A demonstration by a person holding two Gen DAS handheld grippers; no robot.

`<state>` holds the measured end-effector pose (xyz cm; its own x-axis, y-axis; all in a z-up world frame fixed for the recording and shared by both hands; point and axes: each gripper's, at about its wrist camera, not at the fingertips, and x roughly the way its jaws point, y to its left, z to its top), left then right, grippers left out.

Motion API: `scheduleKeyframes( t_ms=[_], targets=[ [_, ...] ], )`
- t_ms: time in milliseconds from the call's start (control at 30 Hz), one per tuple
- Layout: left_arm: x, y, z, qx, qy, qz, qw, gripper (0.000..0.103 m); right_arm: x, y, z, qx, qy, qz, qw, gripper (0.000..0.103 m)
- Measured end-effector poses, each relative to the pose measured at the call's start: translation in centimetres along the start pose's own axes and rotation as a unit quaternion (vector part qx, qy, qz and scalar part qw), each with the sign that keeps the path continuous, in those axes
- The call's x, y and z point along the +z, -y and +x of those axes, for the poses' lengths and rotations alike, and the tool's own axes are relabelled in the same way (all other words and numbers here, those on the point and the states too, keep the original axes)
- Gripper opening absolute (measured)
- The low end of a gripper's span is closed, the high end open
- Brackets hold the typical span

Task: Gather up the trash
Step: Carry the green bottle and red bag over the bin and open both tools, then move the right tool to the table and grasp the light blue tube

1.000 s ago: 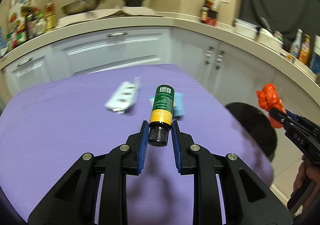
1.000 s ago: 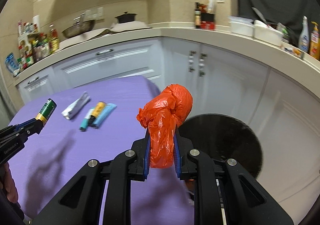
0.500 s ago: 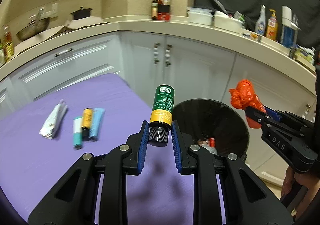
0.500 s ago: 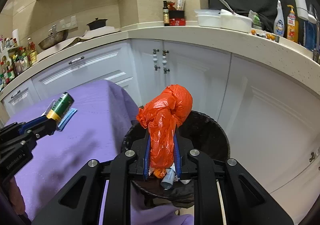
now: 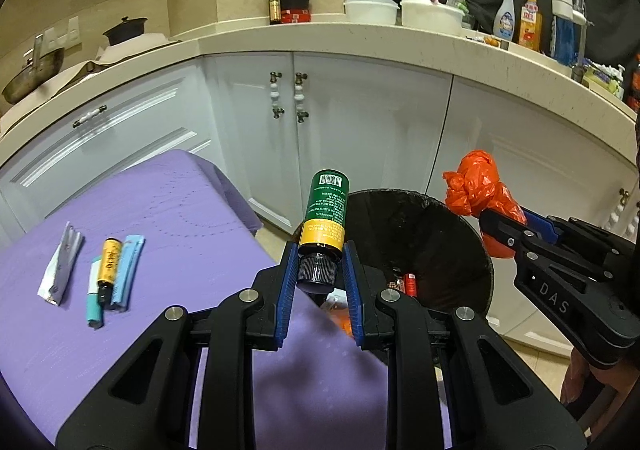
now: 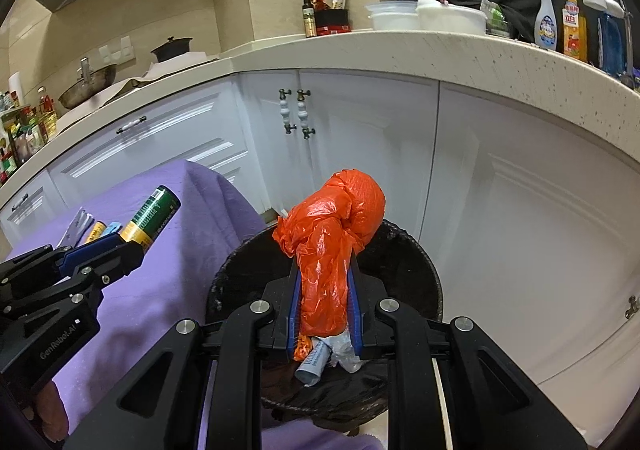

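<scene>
My left gripper (image 5: 318, 282) is shut on the black cap of a green and yellow bottle (image 5: 325, 213), which sticks forward over the near rim of the black trash bin (image 5: 448, 250). That bottle (image 6: 150, 219) and left gripper (image 6: 128, 250) show at the left of the right wrist view. My right gripper (image 6: 325, 304) is shut on a crumpled orange plastic bag (image 6: 332, 242), held above the bin (image 6: 404, 270). In the left wrist view the bag (image 5: 478, 191) hangs over the bin's right rim, with the right gripper (image 5: 496, 223) holding it.
A purple-covered table (image 5: 168, 217) carries a foil wrapper (image 5: 60, 270), a yellow tube (image 5: 109, 262) and blue wrappers (image 5: 126, 272). The bin holds several scraps (image 6: 320, 358). White cabinets (image 5: 360, 121) and a cluttered counter (image 5: 400, 37) stand behind.
Both grippers have swung right from over the table to the bin, still holding the bottle and the orange bag. The bin's inside has come into view.
</scene>
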<state>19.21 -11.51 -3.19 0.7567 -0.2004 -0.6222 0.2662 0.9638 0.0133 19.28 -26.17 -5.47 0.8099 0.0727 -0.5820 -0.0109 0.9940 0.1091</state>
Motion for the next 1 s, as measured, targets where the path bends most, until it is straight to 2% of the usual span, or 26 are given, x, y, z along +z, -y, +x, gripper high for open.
scheduleKeyframes(
  t_ms=[200, 233, 300, 333, 367, 400, 433, 700, 1000],
  targets=[
    [0.8, 1.3, 1.9, -0.009, -0.008, 0.011, 0.9999, 0.022, 0.3, 1.0, 1.6, -0.002, -0.004, 0.010, 1.000, 0.020],
    [0.9, 1.4, 2.3, -0.013, -0.011, 0.014, 0.9998, 0.023, 0.3, 1.1, 1.9, 0.000, -0.006, 0.012, 1.000, 0.023],
    [0.9, 1.8, 3.1, -0.018, -0.019, 0.020, 0.9995, 0.024, 0.2, 1.4, 2.5, -0.003, -0.008, 0.018, 1.000, 0.037],
    [0.9, 2.0, 3.6, -0.018, -0.022, 0.022, 0.9994, 0.030, 0.2, 1.4, 2.6, -0.006, -0.008, 0.019, 1.000, 0.044],
    [1.0, 2.0, 3.8, -0.018, -0.024, 0.022, 0.9993, 0.035, 0.1, 1.5, 2.8, -0.009, -0.009, 0.020, 1.000, 0.046],
    [0.9, 1.9, 4.0, -0.017, -0.024, 0.020, 0.9994, 0.044, 0.1, 1.6, 2.9, -0.009, -0.010, 0.021, 1.000, 0.046],
    [0.9, 1.9, 4.0, -0.017, -0.024, 0.018, 0.9994, 0.046, 0.1, 1.6, 2.9, -0.010, -0.011, 0.023, 1.000, 0.046],
    [0.9, 0.8, 2.6, -0.010, -0.012, 0.001, 0.9999, 0.046, 0.0, 1.6, 2.2, -0.017, -0.010, 0.025, 0.999, 0.046],
    [0.2, -3.3, -0.6, 0.022, 0.002, -0.035, 0.9991, 0.047, 0.5, -1.1, 1.4, 0.002, -0.005, 0.016, 1.000, 0.049]
  ],
)
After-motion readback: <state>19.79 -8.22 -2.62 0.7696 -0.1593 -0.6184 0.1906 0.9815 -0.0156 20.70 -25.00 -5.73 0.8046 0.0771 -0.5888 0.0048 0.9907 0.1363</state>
